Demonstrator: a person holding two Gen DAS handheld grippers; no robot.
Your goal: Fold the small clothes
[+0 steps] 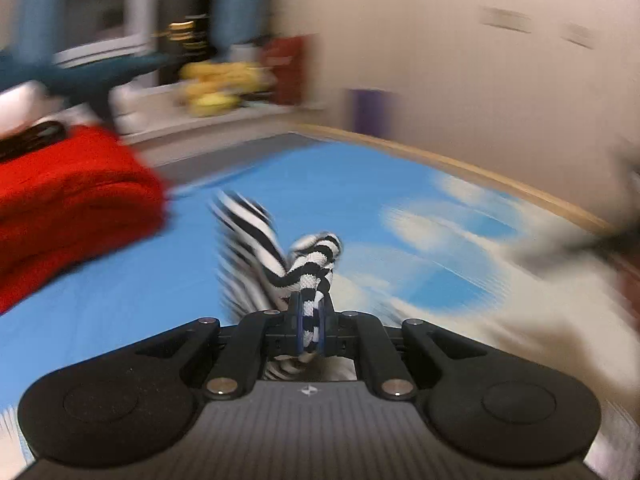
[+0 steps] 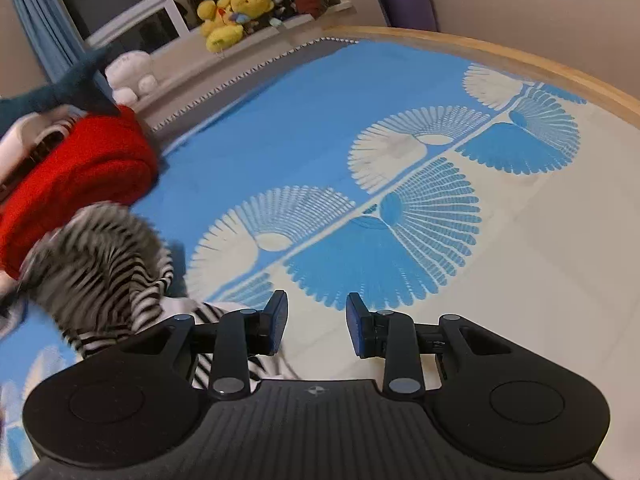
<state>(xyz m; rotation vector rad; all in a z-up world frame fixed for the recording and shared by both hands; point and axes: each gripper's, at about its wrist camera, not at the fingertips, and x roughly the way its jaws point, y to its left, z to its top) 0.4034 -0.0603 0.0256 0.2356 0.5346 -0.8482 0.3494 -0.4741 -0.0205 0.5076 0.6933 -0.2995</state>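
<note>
A black-and-white striped garment (image 1: 280, 256) is pinched between the pads of my left gripper (image 1: 310, 320), which is shut on it and holds it above the blue and white bed sheet (image 1: 160, 280). The left wrist view is motion-blurred. In the right wrist view the same striped garment (image 2: 104, 272) hangs bunched at the left, partly behind the gripper body. My right gripper (image 2: 317, 326) is open and empty over the sheet (image 2: 320, 120), to the right of the garment.
A folded red cloth (image 1: 68, 208) lies on the sheet at the left; it also shows in the right wrist view (image 2: 84, 168). Yellow plush toys (image 2: 232, 12) sit on a sill beyond the bed. A wooden bed edge (image 2: 520, 60) runs along the far right.
</note>
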